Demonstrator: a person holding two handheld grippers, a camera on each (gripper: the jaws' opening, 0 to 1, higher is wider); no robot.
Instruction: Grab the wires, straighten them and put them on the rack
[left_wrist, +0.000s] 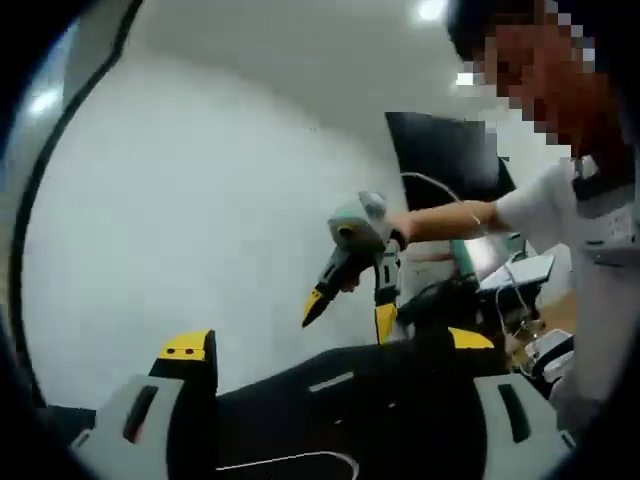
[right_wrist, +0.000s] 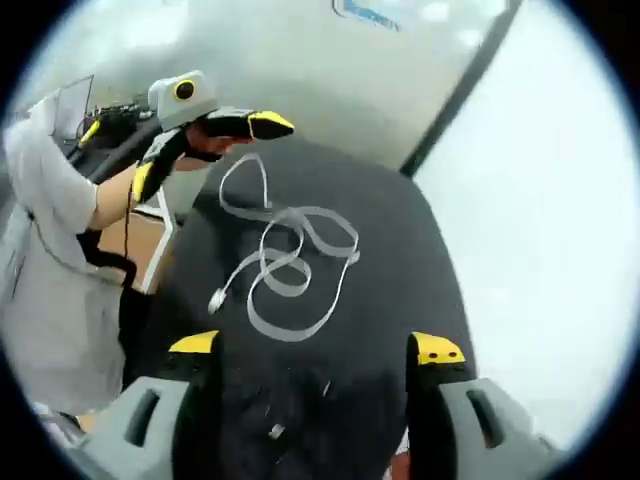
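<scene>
Right gripper (right_wrist: 315, 352): jaws set wide, nothing between them, hovering above a black table top (right_wrist: 420, 260). Ahead of the jaws lies the white cable (right_wrist: 295, 262), flat-looking, thrown in loose overlapping loops near the middle of the table, with a small plug end (right_wrist: 217, 299) trailing out toward the near-left side of the tangle.

Left gripper (right_wrist: 205, 145), seen from the right gripper view at the far edge of the table: yellow-tipped jaws apart, empty, poised just beyond the top loop of the cable, not touching it as far as I can tell.

Left gripper view: its own jaws (left_wrist: 330, 350) stand wide over the same dark surface; a thin white curve of cable (left_wrist: 290, 460) shows at the bottom edge. The right gripper appears here too, held out by the person's arm (left_wrist: 450, 222) (sleeve white, cluttered bench behind).

No rack that I can identify in either view.

Step in hand, by my reading: the grab itself, not yet made. The cable lies untouched and coiled. Next move likely calls for one gripper to close on the plug end and the other on a loop farther along, then drawing apart to pull the coils straight.
</scene>
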